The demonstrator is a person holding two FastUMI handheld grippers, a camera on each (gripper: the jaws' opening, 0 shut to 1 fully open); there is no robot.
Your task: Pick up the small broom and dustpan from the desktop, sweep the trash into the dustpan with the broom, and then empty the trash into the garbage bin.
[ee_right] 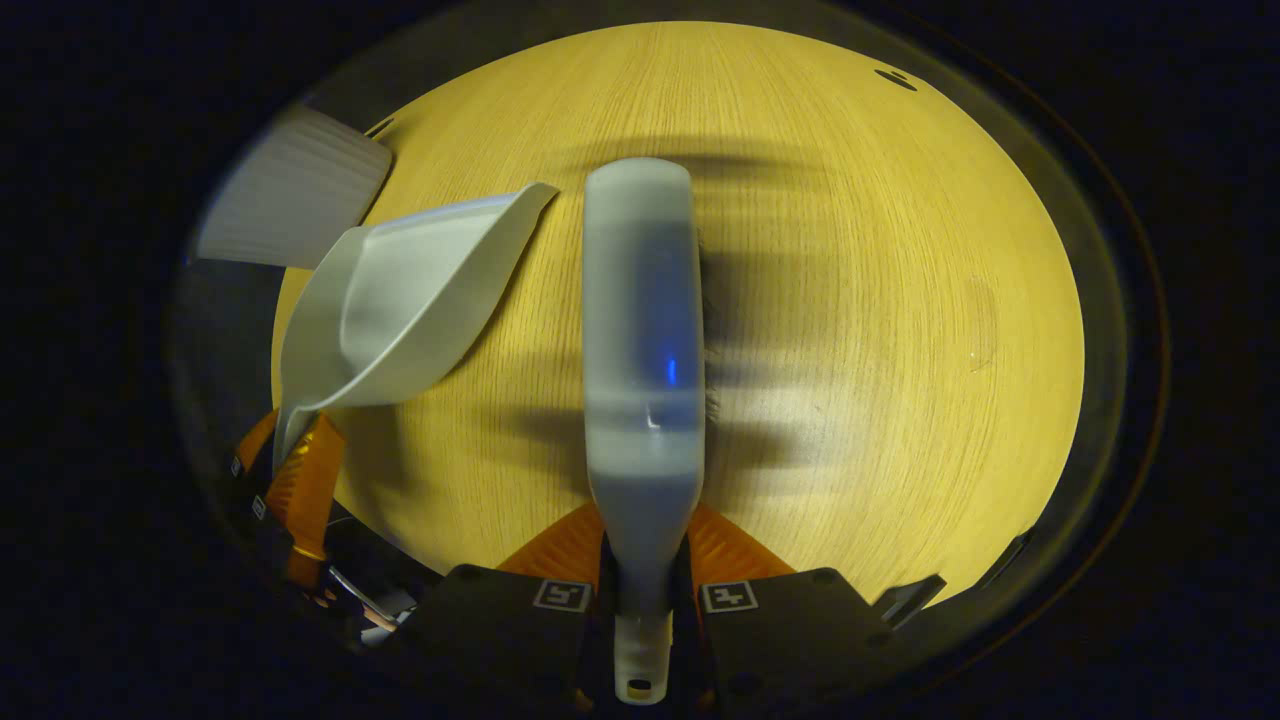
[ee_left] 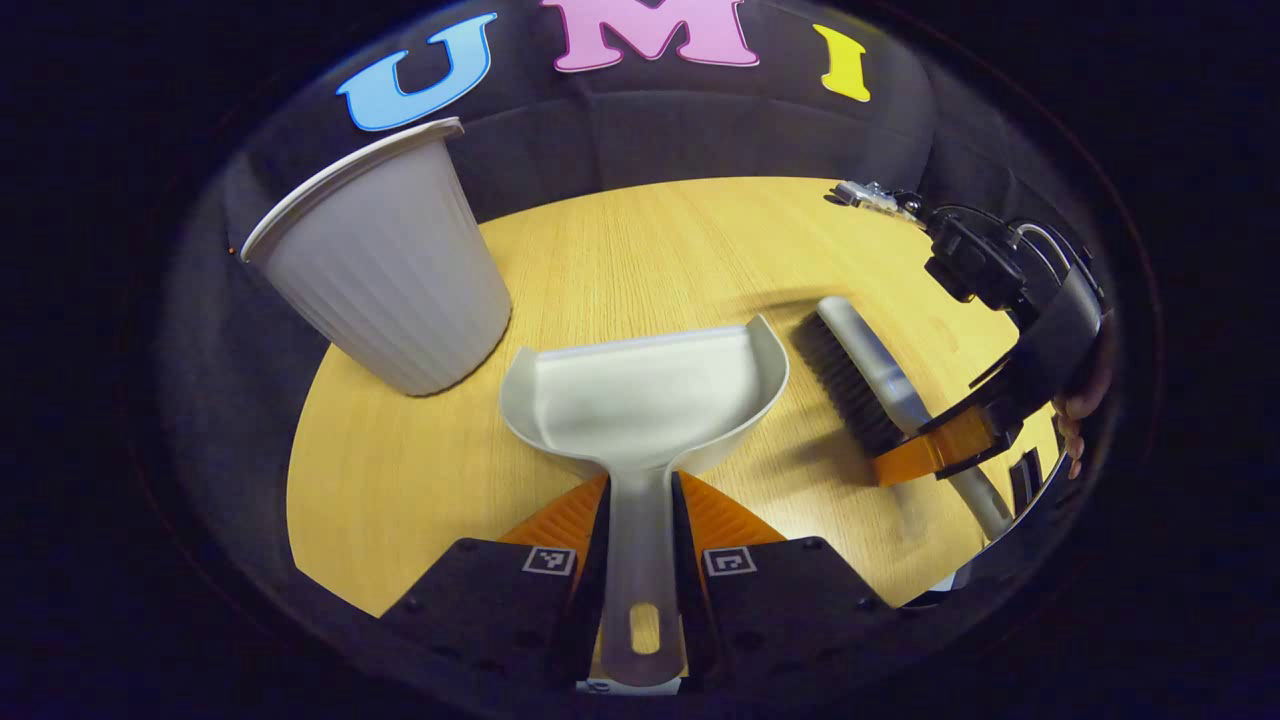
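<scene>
Between the left gripper's (ee_left: pixel 640 520) fingers the dustpan (ee_left: pixel 645 400) handle is clamped, its long axis running straight ahead and its scoop mouth opening forward over the desktop (ee_left: pixel 650 250). The right gripper (ee_right: pixel 645 550) likewise pinches the broom (ee_right: pixel 640 320) handle, head extending ahead, bristles down. Broom lies just right of the pan's mouth, roughly parallel. Beyond the left fingers, ahead-left, stands the garbage bin (ee_left: pixel 385 270). I cannot make out any trash.

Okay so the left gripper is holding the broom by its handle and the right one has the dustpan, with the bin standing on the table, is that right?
Not quite: the tools are swapped. In the left gripper view the left gripper clamps the dustpan handle; the right gripper holds the broom. The garbage bin does stand on the table.
</scene>
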